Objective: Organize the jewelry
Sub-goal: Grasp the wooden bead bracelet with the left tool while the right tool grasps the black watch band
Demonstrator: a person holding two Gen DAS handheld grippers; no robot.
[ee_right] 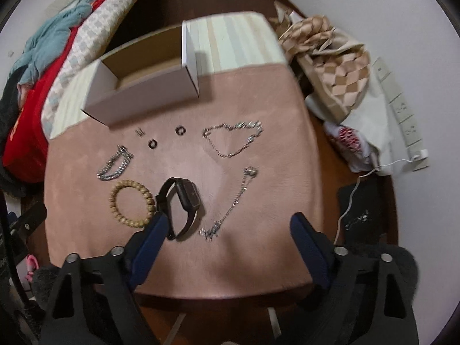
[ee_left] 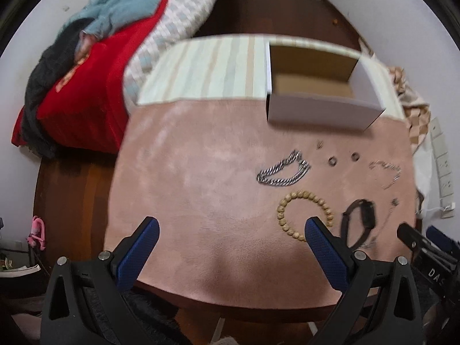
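Note:
Jewelry lies on a pink cloth over a table. A wooden bead bracelet, a thick silver chain bracelet, a black watch, two dark rings, a thin silver chain and a pendant necklace are spread out. An open, empty white cardboard box stands behind them. My left gripper is open, left of the beads. My right gripper is open above the necklace's near end.
A bed with red, blue and checked covers lies to the left. A striped cloth covers the table's far part. A checked bag and a power strip sit at the right. Dark wood floor surrounds the table.

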